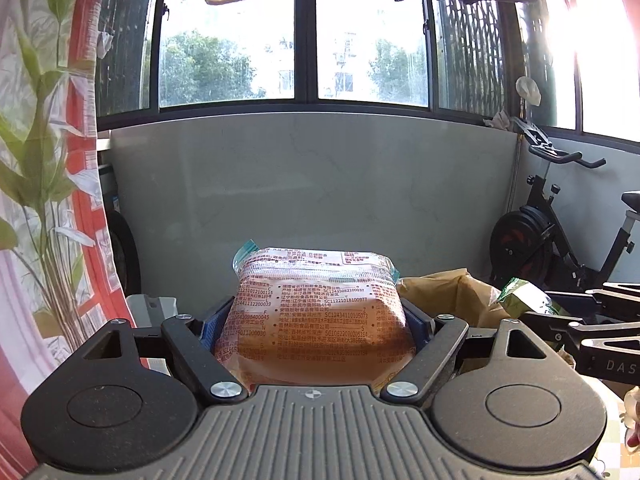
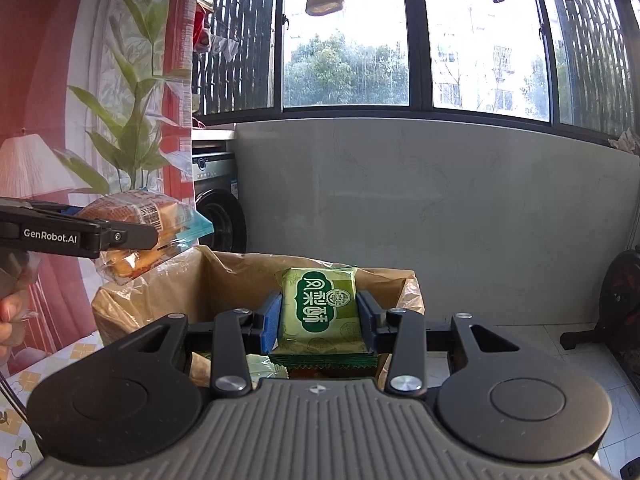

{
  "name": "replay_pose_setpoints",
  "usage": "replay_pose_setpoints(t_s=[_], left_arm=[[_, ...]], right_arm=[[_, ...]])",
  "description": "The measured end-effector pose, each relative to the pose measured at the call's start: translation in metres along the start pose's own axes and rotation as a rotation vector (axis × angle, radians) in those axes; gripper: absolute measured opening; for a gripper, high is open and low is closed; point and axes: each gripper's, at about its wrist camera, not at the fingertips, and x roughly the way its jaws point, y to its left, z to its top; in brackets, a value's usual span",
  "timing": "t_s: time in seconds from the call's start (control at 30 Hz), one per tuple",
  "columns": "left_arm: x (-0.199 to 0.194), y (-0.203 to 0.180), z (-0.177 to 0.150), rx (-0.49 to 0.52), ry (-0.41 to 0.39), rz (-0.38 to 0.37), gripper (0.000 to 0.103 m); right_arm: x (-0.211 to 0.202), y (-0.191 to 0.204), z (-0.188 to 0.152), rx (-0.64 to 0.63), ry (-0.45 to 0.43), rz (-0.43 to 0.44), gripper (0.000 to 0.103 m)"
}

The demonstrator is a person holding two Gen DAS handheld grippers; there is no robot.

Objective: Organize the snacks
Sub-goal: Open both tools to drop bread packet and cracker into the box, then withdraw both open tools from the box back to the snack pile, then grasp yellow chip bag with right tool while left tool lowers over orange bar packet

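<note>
I am looking over a brown paper bag (image 2: 240,280) standing open on the patterned tablecloth (image 2: 24,392), below the big window (image 2: 344,40). In my judgement I am mid-carry: both snacks are lifted and the step in hand is bringing them to the bag's mouth. My left gripper (image 1: 316,320) is clamping a clear-wrapped bread packet (image 1: 316,312), its blue pads pressing the packet's sides; in the right wrist view that packet is hanging in the air just left of the bag. My right gripper (image 2: 318,316) is gripping a green pastry packet (image 2: 320,304) upright between its pads, with the bag's opening right behind it. The next move calls for lowering one packet past the crumpled rim without snagging it, then freeing it.
</note>
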Motion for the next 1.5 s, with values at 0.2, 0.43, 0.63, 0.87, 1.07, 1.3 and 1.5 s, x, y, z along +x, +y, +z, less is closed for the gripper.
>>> replay_pose_setpoints(t_s=[0.2, 0.43, 0.63, 0.87, 1.07, 1.3, 1.5], left_arm=[[0.040, 0.006, -0.006, -0.023, 0.081, -0.025, 0.087], [0.043, 0.010, -0.016, -0.020, 0.099, 0.004, 0.093], [0.016, 0.016, -0.022, -0.027, 0.103, -0.022, 0.093], [-0.033, 0.024, -0.037, -0.024, 0.110, -0.033, 0.093], [-0.069, 0.034, -0.060, -0.049, 0.117, -0.017, 0.093], [-0.089, 0.038, -0.100, -0.064, 0.154, 0.040, 0.093], [-0.095, 0.038, -0.134, -0.094, 0.204, 0.050, 0.093]], right_arm=[[0.033, -0.011, -0.006, 0.036, 0.050, 0.006, 0.042], [0.035, -0.014, -0.012, 0.072, 0.045, -0.001, 0.052], [0.010, -0.013, -0.014, 0.081, 0.038, 0.004, 0.052], [-0.028, -0.008, -0.024, 0.104, 0.029, 0.012, 0.063], [-0.055, 0.001, -0.045, 0.117, 0.047, 0.012, 0.073], [-0.055, 0.017, -0.082, 0.150, 0.143, 0.009, 0.086], [-0.037, 0.040, -0.123, 0.214, 0.282, 0.017, 0.091]])
